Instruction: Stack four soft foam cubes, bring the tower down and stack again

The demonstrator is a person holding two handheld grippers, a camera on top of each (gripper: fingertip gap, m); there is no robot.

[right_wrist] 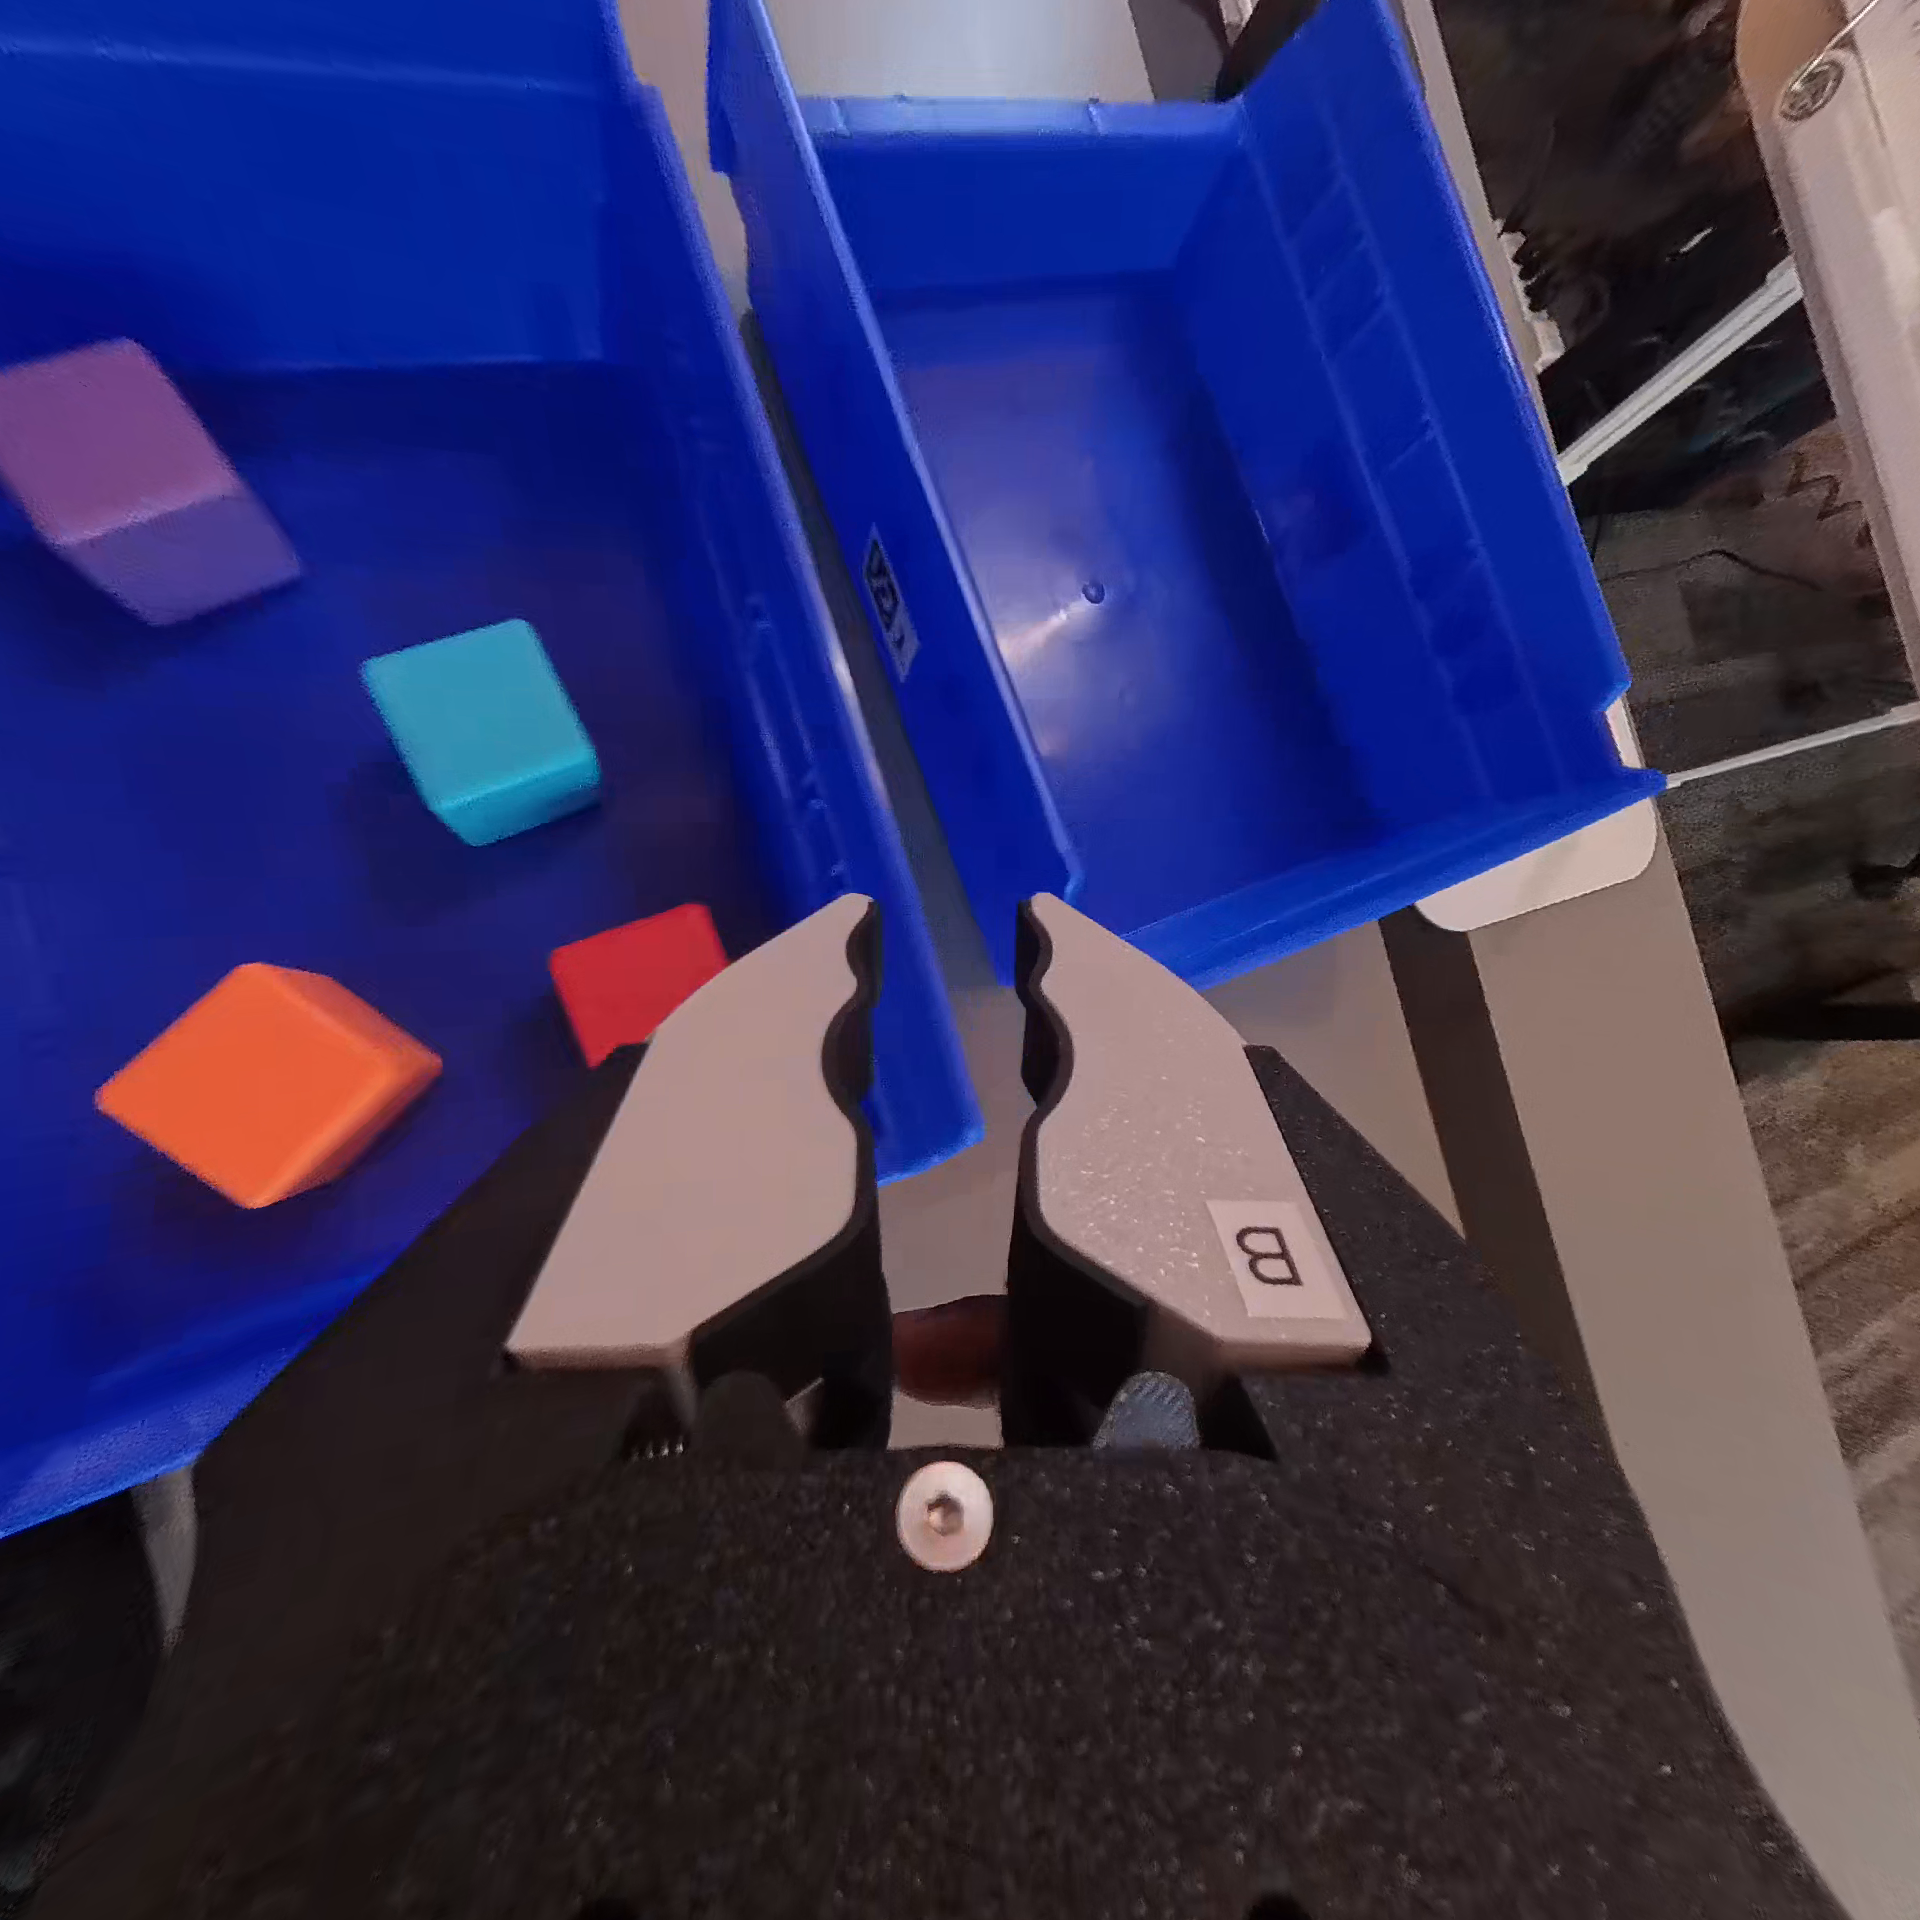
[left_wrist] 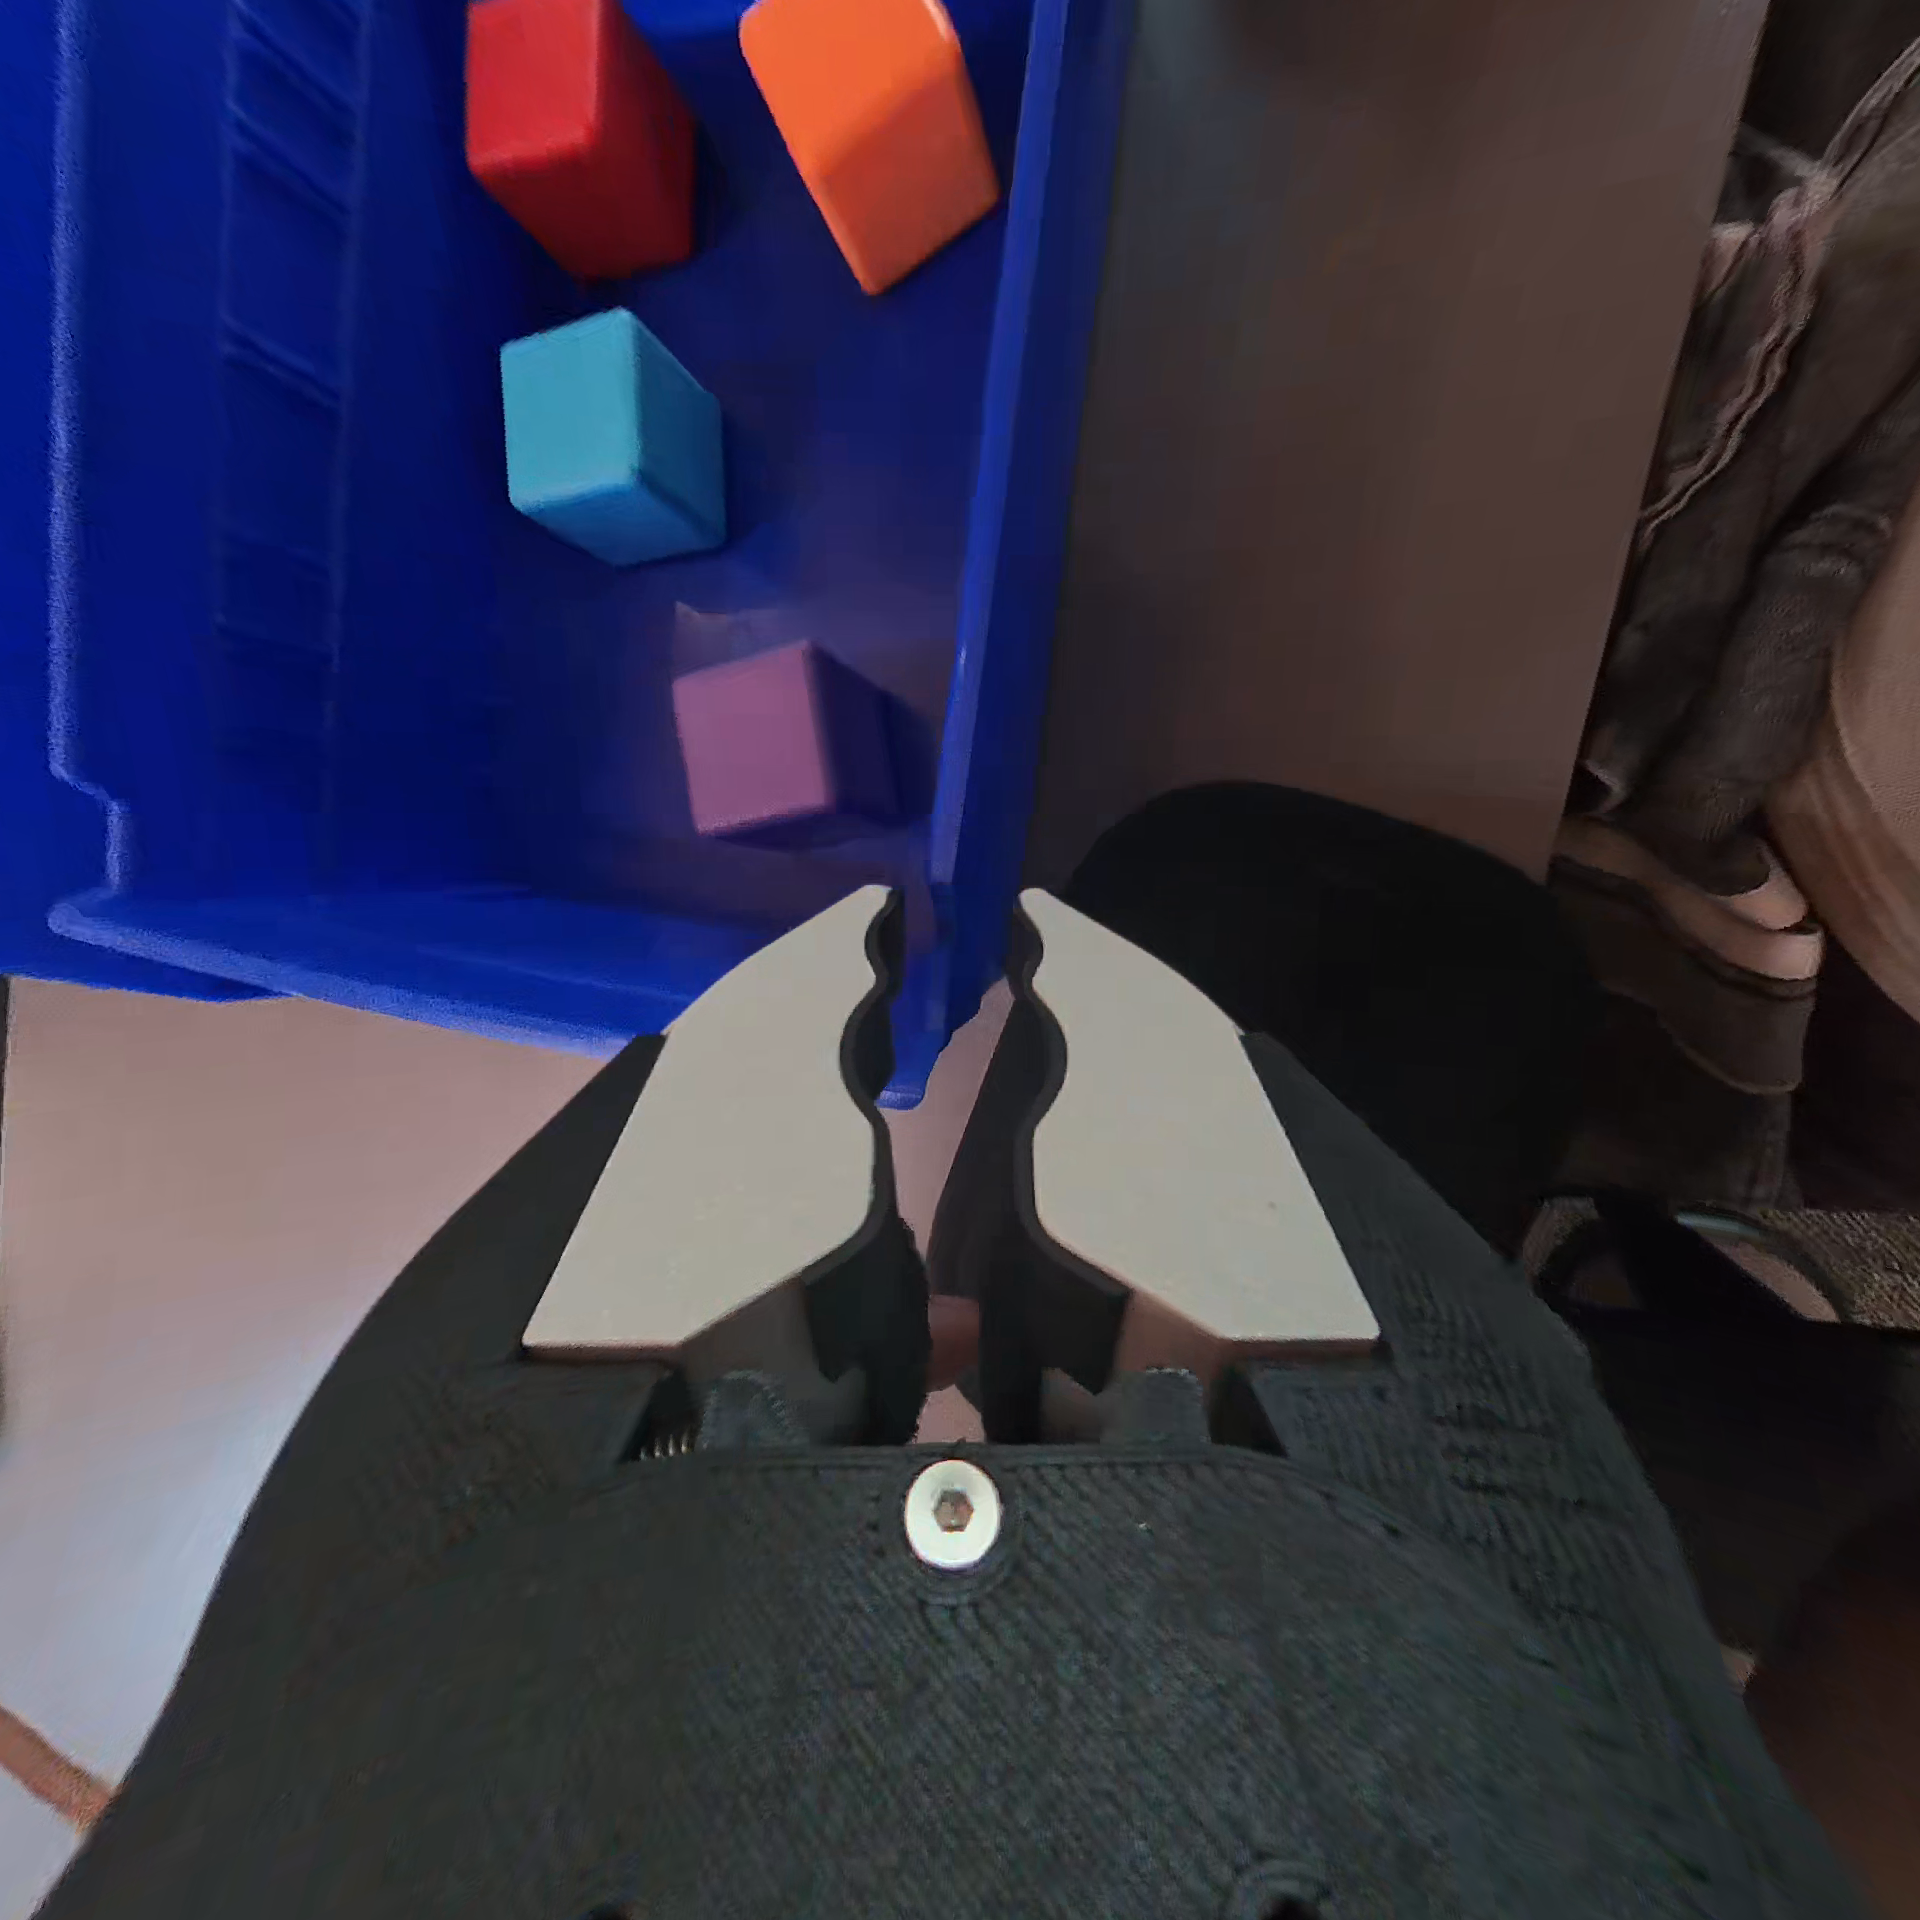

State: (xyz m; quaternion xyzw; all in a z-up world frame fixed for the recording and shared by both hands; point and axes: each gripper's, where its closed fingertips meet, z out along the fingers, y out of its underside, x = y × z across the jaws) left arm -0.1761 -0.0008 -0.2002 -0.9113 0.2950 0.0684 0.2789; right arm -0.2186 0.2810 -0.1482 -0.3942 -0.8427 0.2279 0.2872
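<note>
Four foam cubes lie apart on the floor of a blue bin [left_wrist: 312, 935]: red [left_wrist: 571, 135], orange [left_wrist: 873, 135], teal [left_wrist: 608, 436] and purple [left_wrist: 779, 738]. None rests on another. My left gripper [left_wrist: 954, 914] is slightly open and empty, above the bin's near right corner, with the corner wall showing in the gap. The right wrist view shows the same cubes: purple [right_wrist: 135, 478], teal [right_wrist: 483, 727], orange [right_wrist: 270, 1081] and red [right_wrist: 634, 977], the red one partly behind my finger. My right gripper [right_wrist: 948, 920] is slightly open and empty, over that bin's right wall [right_wrist: 810, 644].
A second blue bin [right_wrist: 1403, 499] with nothing in it stands just right of the first, with a narrow gap between them. The table's edge [right_wrist: 1538, 1195] runs close on the right. A dark chair seat [left_wrist: 1299, 987] and a person's clothing [left_wrist: 1787, 468] lie beyond the table. Across from one pair of fingers to the other is roughly 30 cm.
</note>
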